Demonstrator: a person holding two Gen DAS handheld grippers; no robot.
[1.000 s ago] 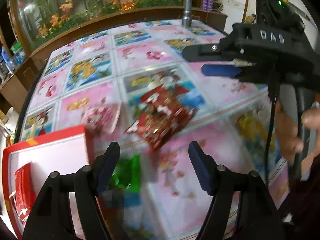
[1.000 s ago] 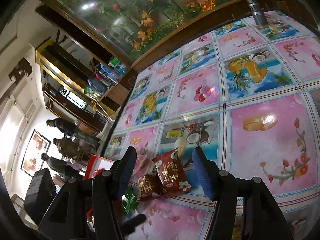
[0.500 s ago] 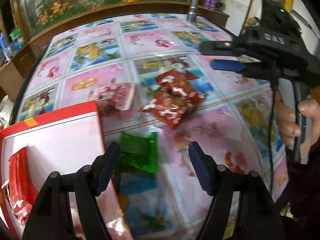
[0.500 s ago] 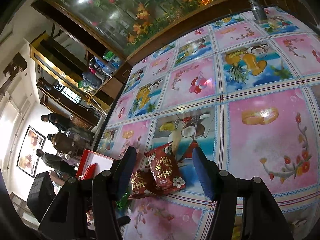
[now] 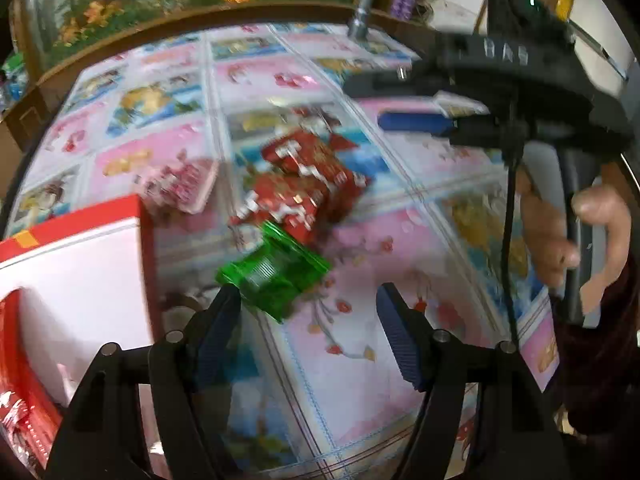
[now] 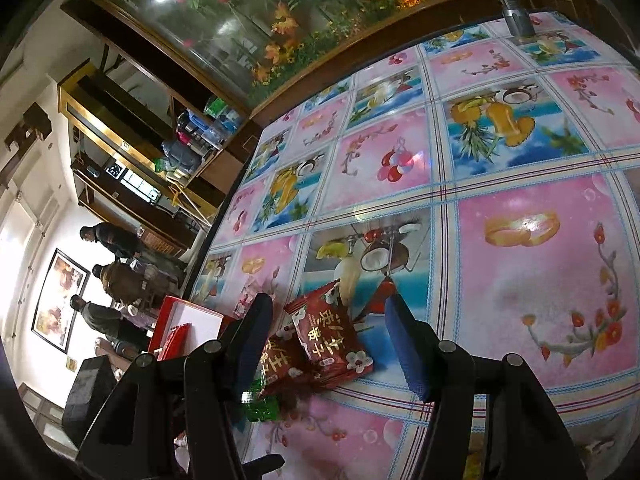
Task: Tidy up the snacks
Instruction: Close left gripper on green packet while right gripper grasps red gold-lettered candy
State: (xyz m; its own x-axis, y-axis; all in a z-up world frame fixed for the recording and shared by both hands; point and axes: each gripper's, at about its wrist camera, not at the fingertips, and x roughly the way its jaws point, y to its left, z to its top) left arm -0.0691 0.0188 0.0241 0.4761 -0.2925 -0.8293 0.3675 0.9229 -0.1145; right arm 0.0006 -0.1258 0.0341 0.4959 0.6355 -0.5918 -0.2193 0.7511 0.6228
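Left wrist view: the green snack packet went from a blur low beside the left claw's left finger to lying w/ its lower left corner at that fingertip, turned askew, close under the red packets. View was sharp half a sec ago, blurred again now. Red box w/ white inside showed more of itself at the left edge than a sec ago. Right claw slid lower in this view. Right wrist view: red packets drew in closer betw. the right claw's fingers.
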